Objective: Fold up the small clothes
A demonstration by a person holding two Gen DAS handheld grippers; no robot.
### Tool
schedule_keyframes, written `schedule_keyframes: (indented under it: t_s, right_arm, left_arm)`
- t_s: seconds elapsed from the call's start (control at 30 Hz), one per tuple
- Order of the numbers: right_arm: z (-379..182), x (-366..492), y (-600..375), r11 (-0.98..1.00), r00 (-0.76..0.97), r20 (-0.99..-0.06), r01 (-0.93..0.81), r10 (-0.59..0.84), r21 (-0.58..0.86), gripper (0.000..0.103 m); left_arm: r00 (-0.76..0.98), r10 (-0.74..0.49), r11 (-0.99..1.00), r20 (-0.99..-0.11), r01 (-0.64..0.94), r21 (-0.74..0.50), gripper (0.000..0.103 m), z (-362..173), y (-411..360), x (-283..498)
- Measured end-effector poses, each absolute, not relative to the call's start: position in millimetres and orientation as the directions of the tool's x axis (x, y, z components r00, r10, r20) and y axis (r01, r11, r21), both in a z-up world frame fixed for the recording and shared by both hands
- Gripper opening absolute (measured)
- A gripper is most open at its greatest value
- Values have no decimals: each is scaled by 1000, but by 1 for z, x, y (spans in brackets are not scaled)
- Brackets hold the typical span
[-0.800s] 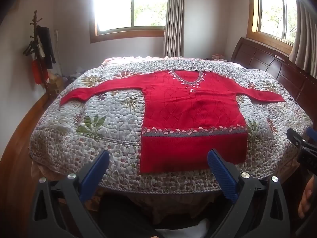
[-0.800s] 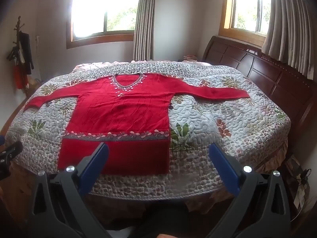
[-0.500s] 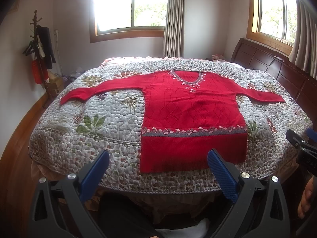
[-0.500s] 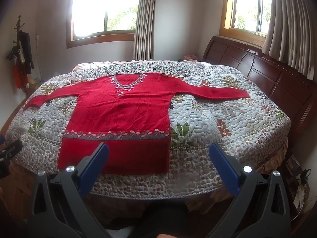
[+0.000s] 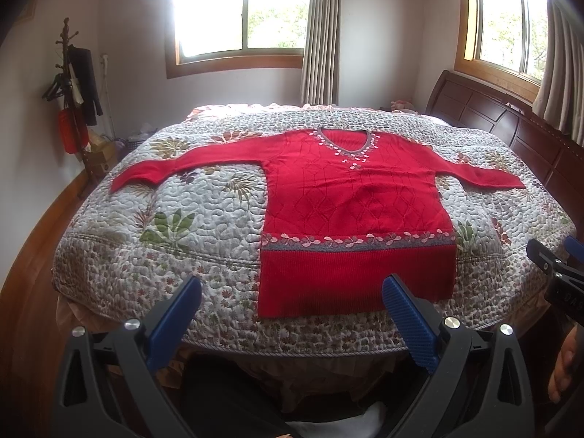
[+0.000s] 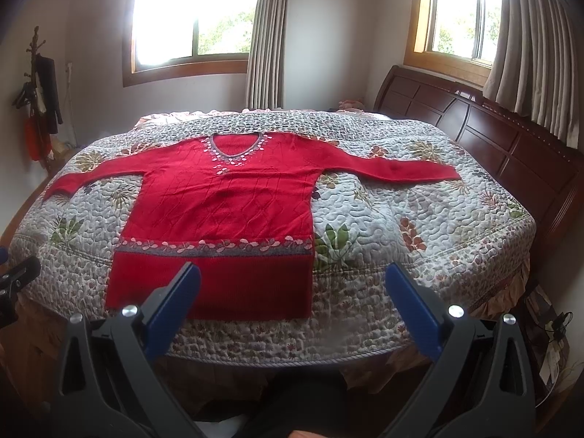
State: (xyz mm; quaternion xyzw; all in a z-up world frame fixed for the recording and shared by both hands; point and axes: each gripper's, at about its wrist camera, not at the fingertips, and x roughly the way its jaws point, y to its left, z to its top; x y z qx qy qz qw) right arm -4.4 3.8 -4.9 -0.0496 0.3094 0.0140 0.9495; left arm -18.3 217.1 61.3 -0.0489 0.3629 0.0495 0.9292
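The red sweater (image 5: pixel 350 215) lies face up on the quilted bed (image 5: pixel 204 226), neckline at the far side, ribbed hem at the near edge, and both sleeves stretched straight out left and right. I judge it is spread this flat so that every fold line is plain and each sleeve can be taken by its cuff without dragging the body. No fold has been made yet.

I hold both pairs of tongs off the near edge of the bed, level and pointing forward across it, touching nothing. My left tongs (image 5: pixel 292 310) stand wide, empty, aimed at the hem's left part; the near corner of the hem sits between their blue pads. My right tongs (image 6: pixel 292 299) are just as wide and empty, set further right, with their left pad over the hem and their right pad over bare quilt. This pose suits a start: each pair could go out to its own sleeve.
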Motion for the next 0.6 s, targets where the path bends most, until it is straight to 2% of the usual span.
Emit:
schedule_keyframes:
  t_s: [0.6]
  right_arm:
    - [-10,1,2,996,800,-600,-59,5,-71,101]
  left_arm:
    - [728,52,992,-683,-119,-52,99,57,216,-13]
